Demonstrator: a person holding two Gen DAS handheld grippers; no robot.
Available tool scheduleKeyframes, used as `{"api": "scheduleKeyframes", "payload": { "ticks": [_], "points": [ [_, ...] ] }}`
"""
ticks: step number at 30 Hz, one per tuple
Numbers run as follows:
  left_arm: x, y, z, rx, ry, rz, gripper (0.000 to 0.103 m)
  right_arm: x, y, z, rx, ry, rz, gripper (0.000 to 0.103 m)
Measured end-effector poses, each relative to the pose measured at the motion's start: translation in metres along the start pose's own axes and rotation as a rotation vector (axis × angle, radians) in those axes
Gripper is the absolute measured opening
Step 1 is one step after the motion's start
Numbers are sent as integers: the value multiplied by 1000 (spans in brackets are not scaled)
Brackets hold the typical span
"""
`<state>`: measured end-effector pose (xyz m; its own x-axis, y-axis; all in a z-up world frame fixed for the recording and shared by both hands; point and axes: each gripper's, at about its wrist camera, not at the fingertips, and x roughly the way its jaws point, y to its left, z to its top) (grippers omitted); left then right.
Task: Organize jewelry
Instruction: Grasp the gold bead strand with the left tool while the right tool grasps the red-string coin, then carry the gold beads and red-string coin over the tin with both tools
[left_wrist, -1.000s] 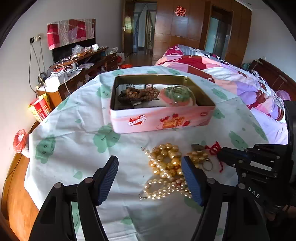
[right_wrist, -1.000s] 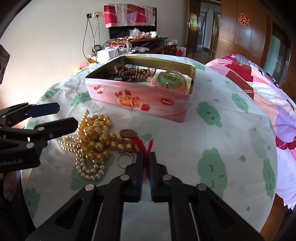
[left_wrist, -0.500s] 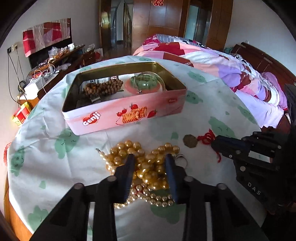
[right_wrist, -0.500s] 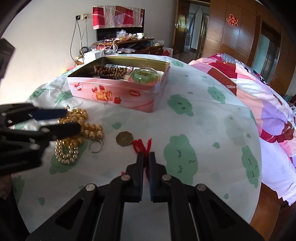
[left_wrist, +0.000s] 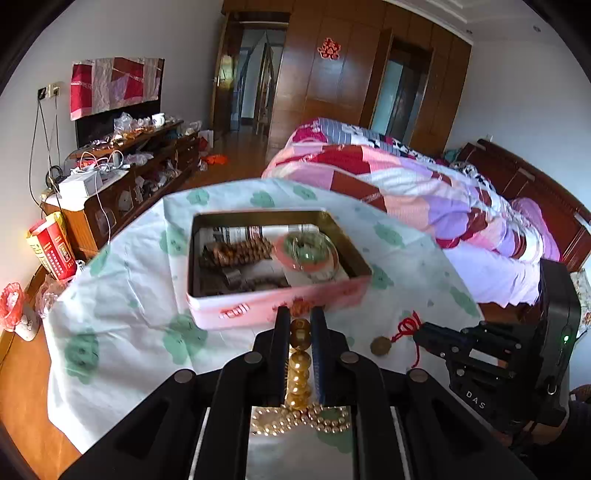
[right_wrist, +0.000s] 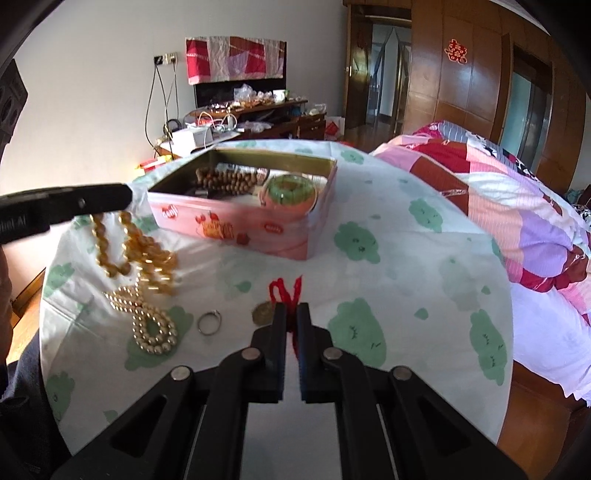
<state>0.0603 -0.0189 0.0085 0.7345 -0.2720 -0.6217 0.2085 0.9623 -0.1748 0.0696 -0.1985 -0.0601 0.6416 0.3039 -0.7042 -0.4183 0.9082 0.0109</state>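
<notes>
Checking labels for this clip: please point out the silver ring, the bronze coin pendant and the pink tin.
Silver ring (right_wrist: 209, 322), right wrist view, on its metal band.
Bronze coin pendant (right_wrist: 263, 313), right wrist view, on the coin's face.
Pink tin (right_wrist: 236, 218), right wrist view, on its front wall.

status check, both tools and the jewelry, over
Left tool shut on amber bead strand, lifting. Right tool shut on red cord of coin pendant. Tin open, path clear.

Bright daylight all over, pretty evenly lit. Heavy fisheye bend with black corners in both views. The gold bead strand is smeared by motion blur (only in the right wrist view), and the tablecloth looks a bit washed out.
</notes>
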Motion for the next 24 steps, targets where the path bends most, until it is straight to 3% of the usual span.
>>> {"api": "scheduleKeyframes", "payload": {
  "ticks": [15,20,23,24],
  "points": [
    [-13,15,15,-16,-55,20,10,-24,-10,21,14,-83,-1,7],
    [-13,18,13,-28,-53,19,10,-22,-15,16,12,-62,-14,7],
    [-11,17,10,-32,-45,13,10,-13,-14,9,-16,-3,7,8],
    [-9,17,9,-32,-41,11,10,-10,-12,5,-26,16,9,18]
  ]
}}
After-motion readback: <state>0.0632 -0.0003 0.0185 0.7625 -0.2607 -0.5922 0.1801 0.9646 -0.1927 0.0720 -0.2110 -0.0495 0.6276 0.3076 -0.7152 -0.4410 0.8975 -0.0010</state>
